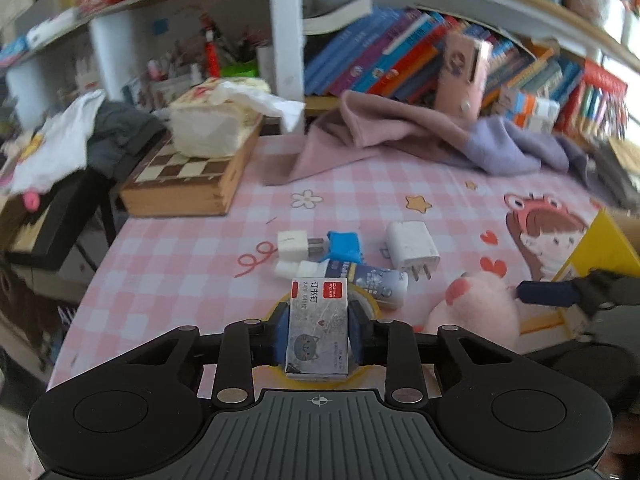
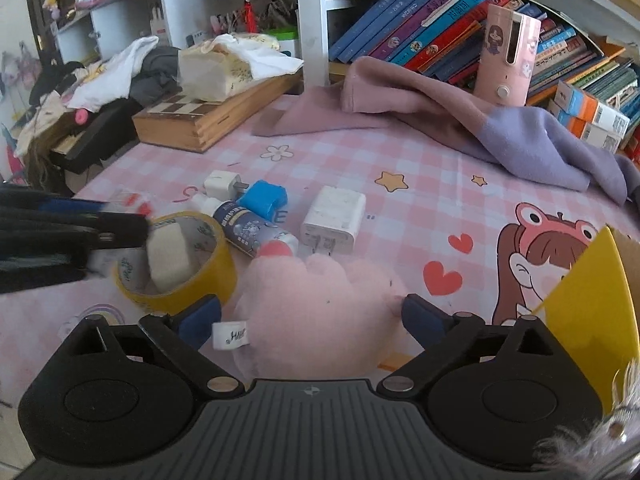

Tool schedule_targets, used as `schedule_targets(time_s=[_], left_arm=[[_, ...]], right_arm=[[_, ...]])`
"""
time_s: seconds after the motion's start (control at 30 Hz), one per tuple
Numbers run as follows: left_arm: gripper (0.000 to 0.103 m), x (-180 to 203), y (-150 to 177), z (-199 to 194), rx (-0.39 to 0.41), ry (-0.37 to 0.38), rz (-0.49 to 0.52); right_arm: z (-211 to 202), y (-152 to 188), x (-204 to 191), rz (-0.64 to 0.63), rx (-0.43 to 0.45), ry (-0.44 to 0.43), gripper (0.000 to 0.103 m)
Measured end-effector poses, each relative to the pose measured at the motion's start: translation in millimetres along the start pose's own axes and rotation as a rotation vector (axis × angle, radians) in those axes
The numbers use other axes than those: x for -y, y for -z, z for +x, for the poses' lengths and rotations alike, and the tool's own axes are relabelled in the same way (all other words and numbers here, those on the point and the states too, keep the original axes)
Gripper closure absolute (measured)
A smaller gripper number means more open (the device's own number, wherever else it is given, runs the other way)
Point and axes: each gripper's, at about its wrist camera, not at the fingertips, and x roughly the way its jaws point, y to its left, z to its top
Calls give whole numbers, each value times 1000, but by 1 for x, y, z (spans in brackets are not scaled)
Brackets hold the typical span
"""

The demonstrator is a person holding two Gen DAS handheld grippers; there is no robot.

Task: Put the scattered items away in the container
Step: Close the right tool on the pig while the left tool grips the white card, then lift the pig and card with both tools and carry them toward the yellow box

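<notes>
My left gripper (image 1: 318, 330) is shut on a small staple box (image 1: 318, 328) just above the yellow tape roll (image 2: 176, 260). My right gripper (image 2: 310, 316) is open, with its fingers on either side of a pink plush toy (image 2: 316, 312); the toy also shows in the left wrist view (image 1: 476, 308). On the pink checked table (image 1: 180, 264) lie a large white charger (image 1: 412, 248), a small white plug (image 1: 294, 244), a blue item (image 1: 344, 246) and a dark-labelled bottle (image 1: 364, 278). A yellow box (image 2: 592, 304) stands at the right.
A wooden chess box (image 1: 184, 184) with a tissue pack on it sits at the back left. Pink and purple cloths (image 2: 440, 112) lie along the back. A pink bottle (image 2: 508, 60) and books stand on the shelf behind.
</notes>
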Motion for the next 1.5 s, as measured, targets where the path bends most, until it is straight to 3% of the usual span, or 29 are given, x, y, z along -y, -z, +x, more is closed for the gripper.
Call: schedule_targets(time_s=[0.13,0.17,0.27,0.37,0.63,1.07,1.5], left_arm=[[75,-8,10,-9,-13,-5,-39],[75,-10,13,-11,-17,-4,-47],[75,-12,19,-18,-18,2,-71],[75,-11,20,-28,6,8,-74],[75,-8,24,-55,63,43,-67],[75,-6,51,-108,100,128,-53],[75,-8,115,-163,113,174,-46]], right_arm=[[11,-1,4,13,-10,32,8],[12,0,6,27,-14,14,19],[7,1,7,30,-1,-8,34],[-4,3,10,58,10,-39,40],[-46,9,2,63,69,-91,39],[-115,36,-23,52,143,-93,38],[-169,96,-69,25,132,-83,38]])
